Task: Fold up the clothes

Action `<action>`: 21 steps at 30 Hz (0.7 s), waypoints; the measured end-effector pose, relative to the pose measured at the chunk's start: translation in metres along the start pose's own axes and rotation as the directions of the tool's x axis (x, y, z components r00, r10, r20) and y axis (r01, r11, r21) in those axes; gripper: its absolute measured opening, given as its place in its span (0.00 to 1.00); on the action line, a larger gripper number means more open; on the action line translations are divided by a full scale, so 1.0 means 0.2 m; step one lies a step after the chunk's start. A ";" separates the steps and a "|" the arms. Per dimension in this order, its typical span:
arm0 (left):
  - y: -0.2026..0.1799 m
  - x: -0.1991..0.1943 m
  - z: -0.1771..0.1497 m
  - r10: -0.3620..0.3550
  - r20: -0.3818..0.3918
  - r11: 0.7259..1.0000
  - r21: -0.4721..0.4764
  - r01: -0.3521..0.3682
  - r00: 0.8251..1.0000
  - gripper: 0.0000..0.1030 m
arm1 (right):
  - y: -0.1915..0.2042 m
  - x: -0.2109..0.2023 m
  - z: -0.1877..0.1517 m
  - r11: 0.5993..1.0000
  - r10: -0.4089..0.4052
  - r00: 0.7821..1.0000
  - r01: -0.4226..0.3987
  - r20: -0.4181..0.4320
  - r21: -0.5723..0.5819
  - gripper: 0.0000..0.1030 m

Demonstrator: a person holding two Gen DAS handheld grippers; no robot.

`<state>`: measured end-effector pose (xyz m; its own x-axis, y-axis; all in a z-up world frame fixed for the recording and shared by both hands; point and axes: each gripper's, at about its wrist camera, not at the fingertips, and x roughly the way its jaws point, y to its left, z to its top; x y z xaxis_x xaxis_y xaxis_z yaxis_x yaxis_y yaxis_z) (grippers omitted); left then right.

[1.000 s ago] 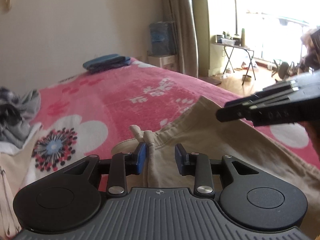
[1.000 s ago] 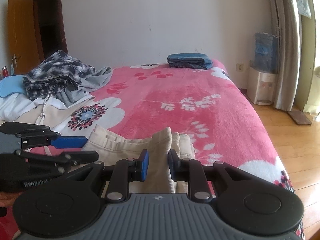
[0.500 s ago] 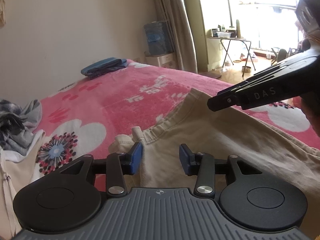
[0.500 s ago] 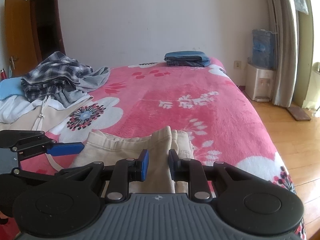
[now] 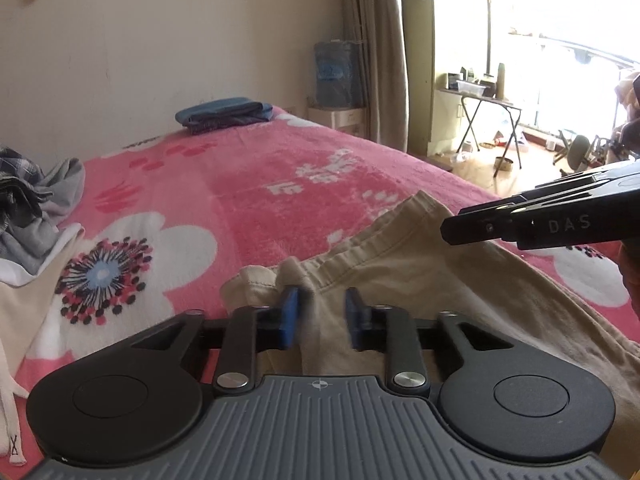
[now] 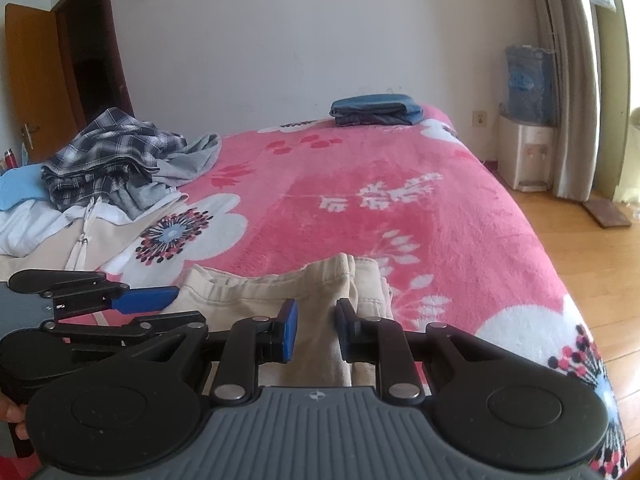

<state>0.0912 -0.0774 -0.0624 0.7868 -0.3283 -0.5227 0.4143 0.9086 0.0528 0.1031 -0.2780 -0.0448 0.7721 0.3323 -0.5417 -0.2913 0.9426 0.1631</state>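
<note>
Beige trousers (image 5: 420, 276) lie on the pink flowered bed, waistband toward the far side. My left gripper (image 5: 321, 316) is open, its blue pads either side of a raised fold at the waistband's left end. My right gripper (image 6: 316, 326) is open too, its jaws astride the bunched waistband (image 6: 340, 280) at the right end. Each gripper shows in the other's view: the right one (image 5: 532, 224) from the side, the left one (image 6: 120, 304) at the lower left.
A heap of unfolded clothes (image 6: 116, 160) with a plaid shirt lies at the bed's left. A folded blue stack (image 6: 376, 110) sits at the far end by the wall. The bed's right edge (image 6: 560, 280) drops to a wooden floor. A water dispenser (image 6: 528, 120) stands by the curtain.
Both grippers have opened wider. The left one has let the waistband's drawstring end slip down, and the cloth has settled lower onto the bed.
</note>
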 end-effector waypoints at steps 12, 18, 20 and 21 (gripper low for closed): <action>0.05 -0.01 -0.01 0.021 0.042 0.998 -0.052 -0.019 0.999 0.01 | -0.03 -0.03 0.02 1.000 -0.024 0.999 0.024 0.024 0.020 0.24; 0.04 -0.02 -0.01 0.011 0.075 0.999 -0.034 -0.009 0.997 0.01 | -0.05 0.03 0.02 1.000 -0.018 1.000 0.018 -0.003 0.018 0.35; 0.03 -0.03 -0.01 0.018 0.091 0.999 -0.031 -0.016 0.996 0.00 | -0.03 0.05 0.02 0.999 -0.029 1.000 0.029 -0.006 -0.014 0.13; 0.03 -0.04 0.00 0.023 0.099 0.999 -0.033 -0.019 0.995 0.00 | -0.02 0.04 0.01 0.999 -0.030 1.000 0.030 0.005 -0.032 0.01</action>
<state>0.0876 -0.0683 -0.0588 0.8374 -0.3317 -0.4345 0.3836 0.9229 0.0348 0.1115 -0.2791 -0.0482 0.7831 0.3039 -0.5425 -0.2857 0.9507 0.1203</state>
